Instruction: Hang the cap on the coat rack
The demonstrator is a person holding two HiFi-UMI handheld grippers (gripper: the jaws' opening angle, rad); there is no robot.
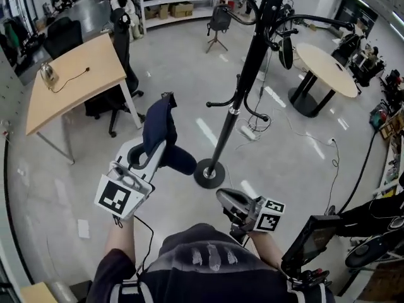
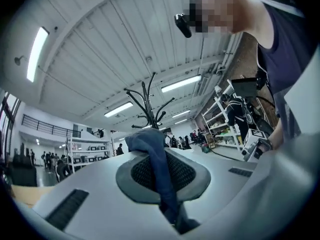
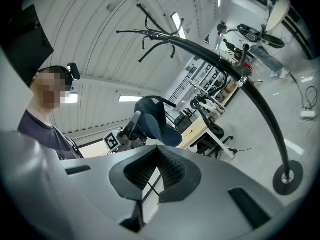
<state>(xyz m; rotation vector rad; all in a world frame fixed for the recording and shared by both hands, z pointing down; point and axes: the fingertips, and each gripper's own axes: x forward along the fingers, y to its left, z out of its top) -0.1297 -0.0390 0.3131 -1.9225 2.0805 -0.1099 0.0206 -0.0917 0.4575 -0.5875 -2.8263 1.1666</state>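
Note:
A dark blue cap is pinched between the jaws of my left gripper, held up left of the coat rack. In the left gripper view the cap's fabric runs down between the pads of the left gripper. The black coat rack stands on a round base, with curved hooks higher up; its top shows beyond the cap. My right gripper hangs lower, near the base, shut and empty. The right gripper view shows the right gripper, the rack pole and the cap.
A wooden table with an office chair stands at the left. At the right is a round table. Cables lie on the floor by the rack. A dark monitor is at the lower right. Shelves line the back.

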